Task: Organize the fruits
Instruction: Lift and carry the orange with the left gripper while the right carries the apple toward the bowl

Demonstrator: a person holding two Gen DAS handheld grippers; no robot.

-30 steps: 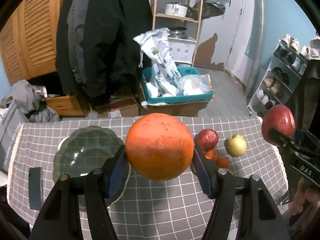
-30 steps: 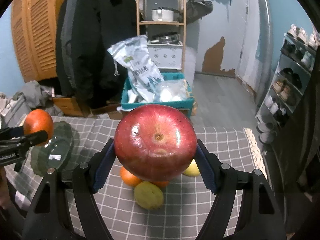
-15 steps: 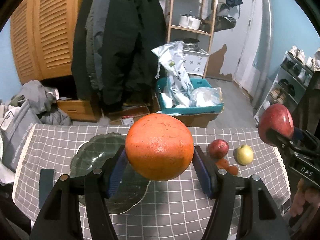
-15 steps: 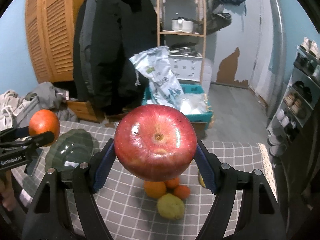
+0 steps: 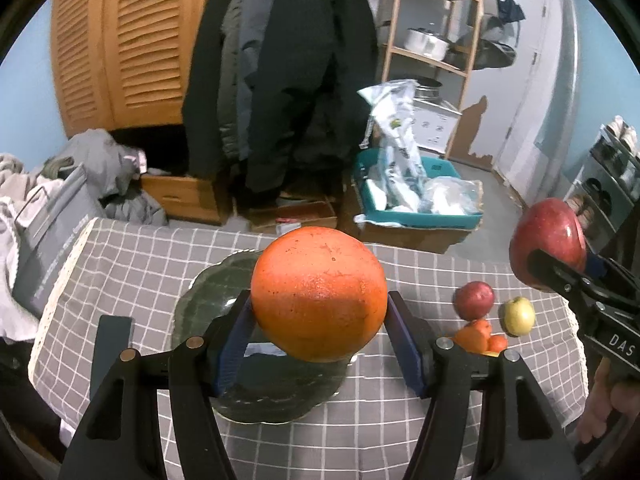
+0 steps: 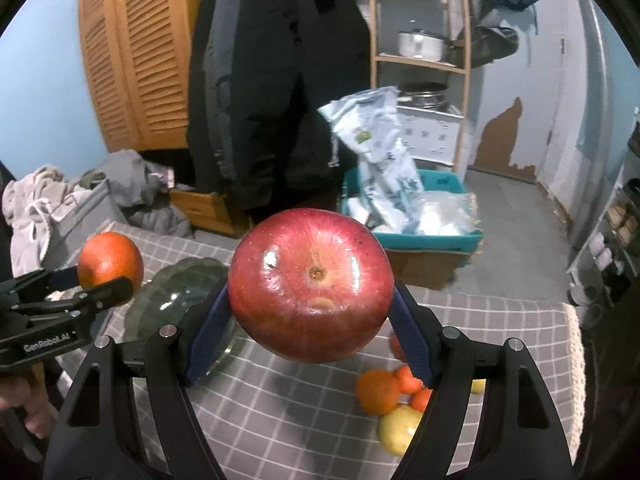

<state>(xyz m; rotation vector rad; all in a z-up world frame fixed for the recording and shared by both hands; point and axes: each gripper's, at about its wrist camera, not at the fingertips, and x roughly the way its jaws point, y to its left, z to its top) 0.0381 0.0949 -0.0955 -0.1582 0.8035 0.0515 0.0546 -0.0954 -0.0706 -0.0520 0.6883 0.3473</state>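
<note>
Fruit in both tongs, bound for the dish

Orange (image 5: pixel 320 294) sits clamped in the left tongs (image 5: pixel 319 330), the blue pads pressing on its two sides at about its widest part, which looks like the surest place to hold a round thing. It hangs in the air above the dark glass dish (image 5: pixel 224 292) on the checked tabletop (image 5: pixel 132 264). From the right-hand camera the same orange shows small at the left, over the dish's near rim.

Right tongs (image 6: pixel 310 336) grip a big red apple (image 6: pixel 310 290) the same way, pads on either flank, stem end turned toward the camera. The apple is held clear of the cloth, off to the right of the dish and well apart from the orange, so the two loads have room and need not knock together.

Loose fruit lies in a small heap (image 5: pixel 478 334) at the right side of the tabletop: a smaller red apple (image 5: pixel 474 300), a yellow-green one (image 5: pixel 519 316) just beside it, and a few small oranges touching one another. A flat dark object (image 5: pixel 114 338) lies left of the dish; I cannot tell what it is.

My guess is that the dish is the gathering place, since it stands empty and both hands carry fruit near it. The orange seems closer to going in. Smooth round skins may slip if the pads ease off too high above the glass.
</note>
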